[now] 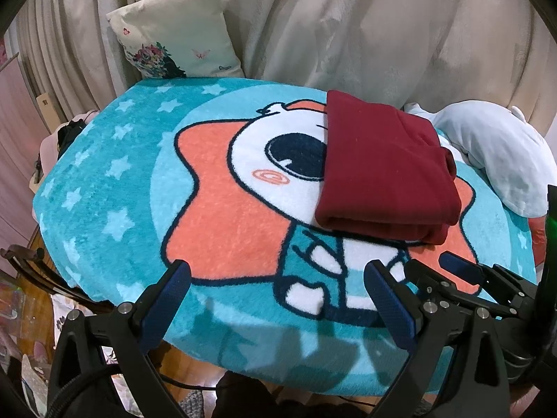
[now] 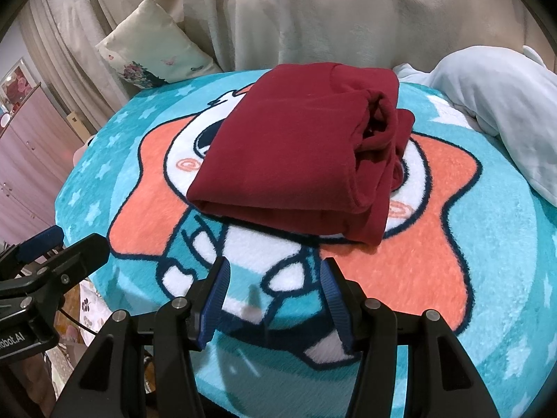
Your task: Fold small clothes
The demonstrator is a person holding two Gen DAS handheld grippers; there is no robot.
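Note:
A dark red garment [image 1: 383, 167] lies folded into a thick rectangle on the teal cartoon blanket [image 1: 115, 160]; in the right wrist view it [image 2: 299, 153] sits at the centre, with bunched layers showing at its right end. My left gripper [image 1: 278, 271] is open and empty, hovering near the blanket's front edge, left of and nearer than the garment. My right gripper [image 2: 275, 271] is open and empty, just in front of the garment's near folded edge, apart from it. It also shows in the left wrist view [image 1: 431, 264] at the right.
A floral cushion [image 1: 174, 35] leans against beige curtains [image 1: 348, 17] at the back left. A pale blue plush bundle [image 1: 494, 153] lies at the blanket's right side, also in the right wrist view [image 2: 494, 104]. The blanket [image 2: 487, 244] drops off at the front and left edges.

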